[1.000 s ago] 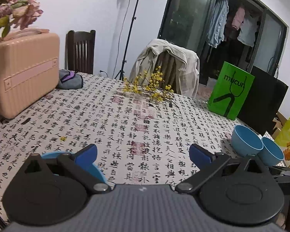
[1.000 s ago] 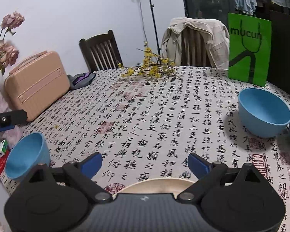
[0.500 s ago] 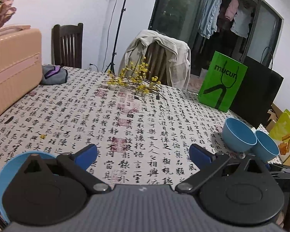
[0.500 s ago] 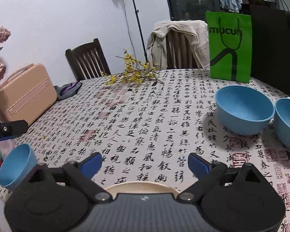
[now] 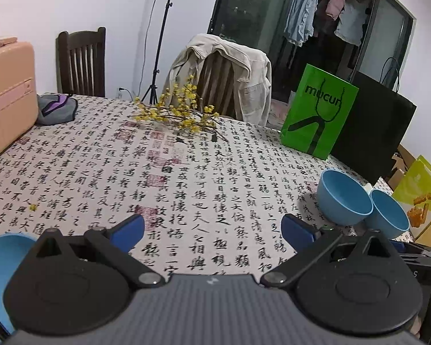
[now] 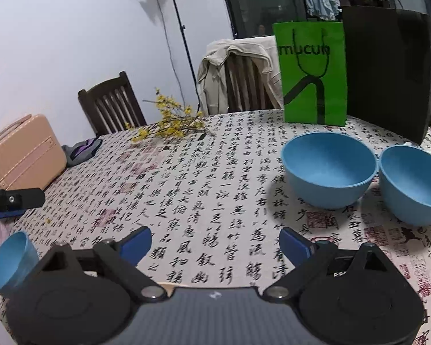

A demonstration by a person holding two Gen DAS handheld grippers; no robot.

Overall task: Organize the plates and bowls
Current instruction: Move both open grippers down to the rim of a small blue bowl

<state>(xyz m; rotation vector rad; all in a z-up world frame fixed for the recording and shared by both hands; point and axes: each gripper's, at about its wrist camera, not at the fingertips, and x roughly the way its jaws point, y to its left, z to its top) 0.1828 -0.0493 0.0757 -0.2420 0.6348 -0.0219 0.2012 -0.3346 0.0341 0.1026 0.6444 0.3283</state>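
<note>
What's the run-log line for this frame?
left gripper: open, empty | right gripper: open, empty | two round blue bowls: upright, side by side | small blue bowl: table edge

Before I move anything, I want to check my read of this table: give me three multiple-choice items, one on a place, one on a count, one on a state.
1. Where does the green bag stand?
A. Behind the two side-by-side blue bowls
B. On the pink case
C. On the floor

2. How many blue bowls show in the right wrist view?
A. One
B. Three
C. Five

3. How are the right gripper fingers?
A. Shut on a bowl
B. Spread apart, holding nothing
C. Shut on a plate

Key: 1 A, the bag stands on the table beyond the bowls, toward the far edge. 2 B, a bowl at centre right, one at the right edge and one at the near left edge. 3 B, only tablecloth shows between the fingers.
</note>
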